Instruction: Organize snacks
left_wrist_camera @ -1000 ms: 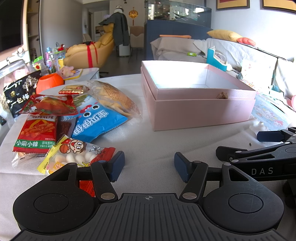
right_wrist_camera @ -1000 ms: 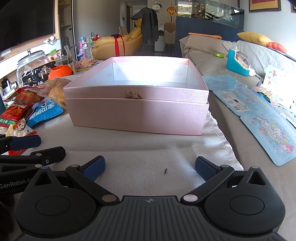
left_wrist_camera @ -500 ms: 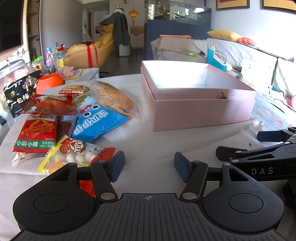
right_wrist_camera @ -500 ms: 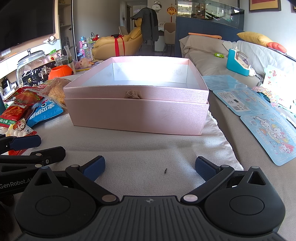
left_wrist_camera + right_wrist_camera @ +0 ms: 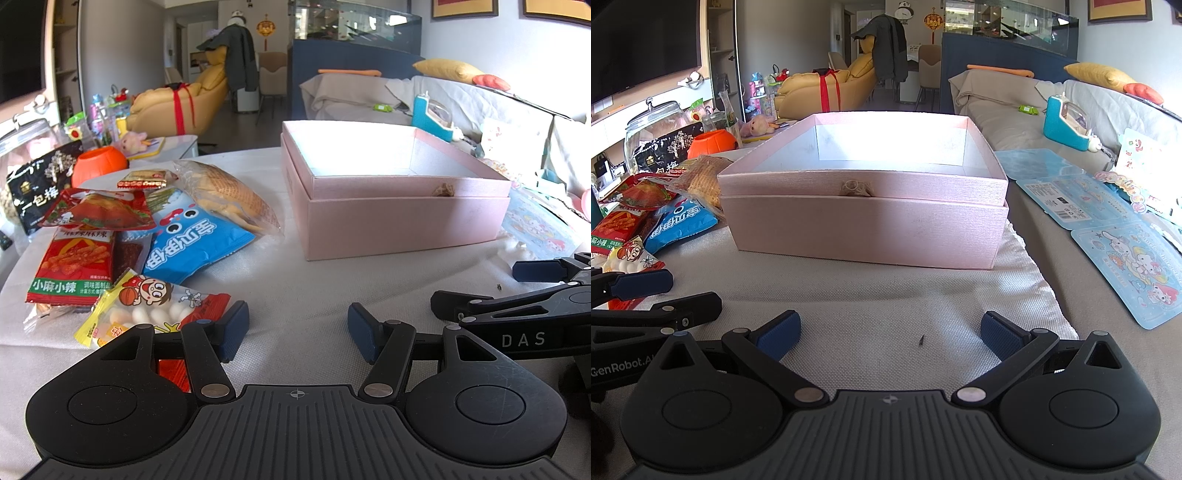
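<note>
The left gripper [image 5: 297, 328] rests low over the cloth-covered worktop [image 5: 314, 280] with its jaws spread wide and nothing between them; its left fingertip [image 5: 234, 328] lies against the edge of a yellow-and-red candy packet [image 5: 147, 306], partly hidden under the gripper body at the lower left of the frame. The right gripper [image 5: 890, 332] is likewise spread wide and holds nothing, only bare cloth and a small dark speck [image 5: 921, 339] between its fingertips.

Beyond the jaws, the pink box [image 5: 864, 225] stands open at the centre of the right wrist view; its floor is washed out by sunlight, so whether anything lies inside cannot be told. The snacks lie in a heap at centre left of the left wrist view: a blue bag [image 5: 192, 243], a red spicy-strip pack [image 5: 74, 269], a red chicken pack [image 5: 99, 212], a clear bag of cones [image 5: 229, 195] and a small red packet [image 5: 146, 181]. A black pouch [image 5: 37, 192] is cut off at the left edge.

Nothing differs from the earlier frames: both grippers and every packet sit as before.
</note>
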Demonstrator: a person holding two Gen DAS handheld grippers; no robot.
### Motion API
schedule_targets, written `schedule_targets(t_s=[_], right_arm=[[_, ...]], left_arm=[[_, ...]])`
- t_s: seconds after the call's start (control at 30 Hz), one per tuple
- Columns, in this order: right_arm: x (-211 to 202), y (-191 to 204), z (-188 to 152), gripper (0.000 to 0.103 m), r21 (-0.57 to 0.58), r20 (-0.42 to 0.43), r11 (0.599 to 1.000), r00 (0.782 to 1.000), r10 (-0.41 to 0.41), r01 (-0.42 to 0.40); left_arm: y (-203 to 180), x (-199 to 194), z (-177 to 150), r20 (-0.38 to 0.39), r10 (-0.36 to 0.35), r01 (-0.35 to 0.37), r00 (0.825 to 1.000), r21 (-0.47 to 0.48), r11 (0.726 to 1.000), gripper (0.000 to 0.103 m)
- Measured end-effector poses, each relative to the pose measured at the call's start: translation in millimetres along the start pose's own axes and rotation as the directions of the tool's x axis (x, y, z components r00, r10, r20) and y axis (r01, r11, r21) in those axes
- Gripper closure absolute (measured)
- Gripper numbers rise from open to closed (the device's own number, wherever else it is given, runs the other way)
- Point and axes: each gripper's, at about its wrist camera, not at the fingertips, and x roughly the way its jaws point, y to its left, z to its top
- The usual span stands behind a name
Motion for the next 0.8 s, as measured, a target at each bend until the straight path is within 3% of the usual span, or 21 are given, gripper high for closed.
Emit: schedule_targets(t_s=[0.27, 0.4, 0.57, 0.67, 0.73, 0.8], right_arm=[[1, 2, -2, 0.000, -0.001, -0.006, 1.000, 1.000, 0.003, -0.003], [2, 1, 8, 0.000, -0.008, -0.111, 1.000, 0.994, 0.020, -0.021], [6, 1, 17, 0.000, -0.031, -0.184, 0.999, 0.983, 0.025, -0.031], [7, 3, 16, 0.000, -0.062, -0.170, 0.997, 0.985, 0.042, -0.053], [10, 4, 18, 0.000, -0.088, -0.156, 0.992, 0.985, 0.075, -0.089], [15, 10, 27, 0.001, -0.115, -0.178, 0.987, 0.980, 0.089, -0.111]], left_arm=[[5, -4, 2, -0.013, -0.035, 0.035, 0.999, -0.016, 0.999, 0.040], [29, -28, 13, -0.012, -0.097, 0.095, 0.995, -0.076, 0.993, 0.040], [72, -60, 28, 0.043, 0.014, -0.007, 0.999, -0.145, 0.989, 0.040], [97, -62, 33, 0.012, 0.101, -0.098, 0.995, -0.174, 0.980, 0.041], [105, -57, 32, -0.022, 0.110, -0.112, 0.994, -0.169, 0.979, 0.041], [109, -53, 30, -0.052, 0.071, -0.079, 0.996, -0.174, 0.982, 0.041]])
